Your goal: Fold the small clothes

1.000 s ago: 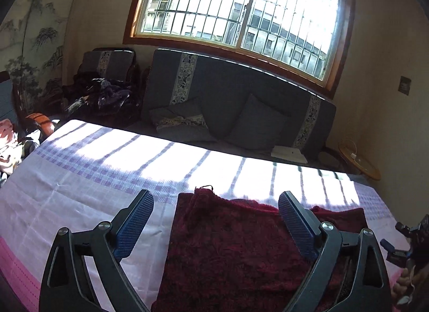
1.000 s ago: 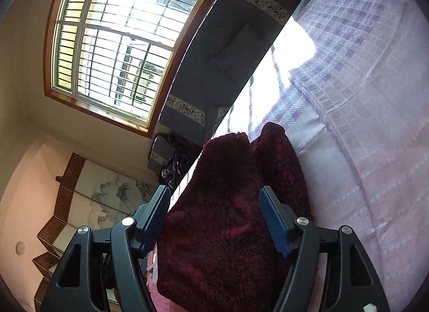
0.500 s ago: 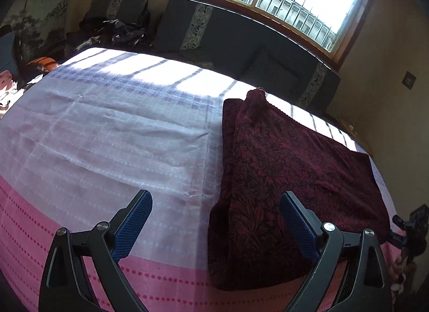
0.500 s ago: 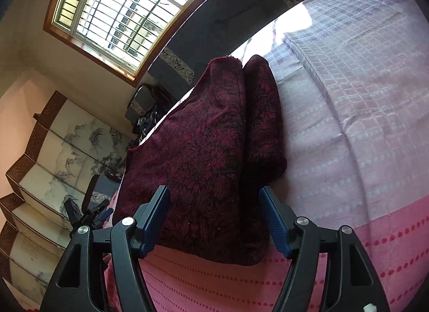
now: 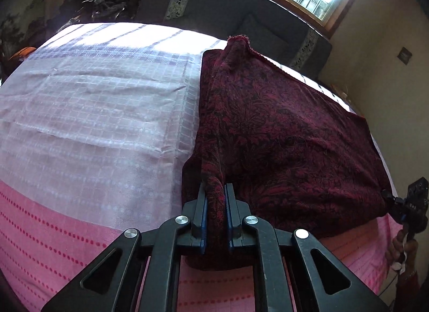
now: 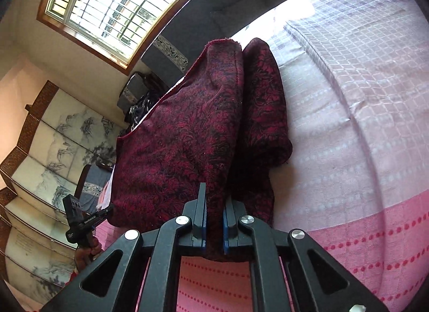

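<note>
The dark red patterned garment (image 5: pixel 281 135) lies on the checked pink-and-lilac cloth of the bed (image 5: pixel 93 113), its near hem close to the bed's near edge. Each near corner is pinched between nearly closed jaws: one by the left gripper (image 5: pixel 214 199), the other by the right gripper (image 6: pixel 214 204), presumably so the hem can be carried toward the far edge in one even fold.

Bed (image 5: pixel 80 124) spread with pink-and-lilac checked sheet; dark red patterned garment (image 5: pixel 281 137) lies on it
</note>
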`<act>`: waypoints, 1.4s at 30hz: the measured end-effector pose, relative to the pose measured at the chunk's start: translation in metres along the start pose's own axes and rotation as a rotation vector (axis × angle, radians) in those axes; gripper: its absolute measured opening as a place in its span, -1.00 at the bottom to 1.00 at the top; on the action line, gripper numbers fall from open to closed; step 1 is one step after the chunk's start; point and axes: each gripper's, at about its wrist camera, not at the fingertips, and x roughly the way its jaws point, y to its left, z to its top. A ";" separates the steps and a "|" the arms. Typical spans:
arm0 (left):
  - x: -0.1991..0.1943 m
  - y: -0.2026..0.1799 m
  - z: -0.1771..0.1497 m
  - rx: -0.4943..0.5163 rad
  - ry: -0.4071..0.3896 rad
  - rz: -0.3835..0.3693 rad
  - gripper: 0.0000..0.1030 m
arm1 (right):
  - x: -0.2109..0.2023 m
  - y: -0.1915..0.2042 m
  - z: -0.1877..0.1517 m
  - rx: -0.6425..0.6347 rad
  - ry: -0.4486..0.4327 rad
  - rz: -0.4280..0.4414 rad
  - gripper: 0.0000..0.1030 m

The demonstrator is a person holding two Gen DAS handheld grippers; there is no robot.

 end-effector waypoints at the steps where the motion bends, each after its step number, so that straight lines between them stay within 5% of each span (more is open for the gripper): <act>1: -0.002 0.001 -0.001 -0.005 0.009 -0.005 -0.80 | -0.002 -0.001 -0.001 0.003 0.003 0.008 -0.85; 10: -0.010 0.004 -0.011 0.010 0.028 -0.001 -0.80 | -0.007 -0.016 -0.008 0.037 0.042 -0.014 -0.86; 17: -0.018 -0.032 -0.020 0.199 -0.103 0.220 -0.71 | -0.003 0.001 -0.004 -0.067 -0.020 -0.112 -0.69; 24: -0.009 -0.048 -0.033 0.260 -0.174 0.374 -0.58 | 0.001 0.004 -0.013 -0.091 -0.041 -0.175 -0.66; 30: -0.002 -0.049 -0.037 0.259 -0.191 0.412 -0.49 | 0.004 0.019 -0.020 -0.159 -0.064 -0.254 -0.61; 37: -0.003 -0.049 -0.040 0.257 -0.204 0.429 -0.43 | 0.015 0.043 -0.028 -0.302 -0.069 -0.358 -0.23; 42: -0.004 -0.050 -0.041 0.252 -0.211 0.438 -0.42 | 0.016 0.046 -0.029 -0.322 -0.062 -0.375 -0.14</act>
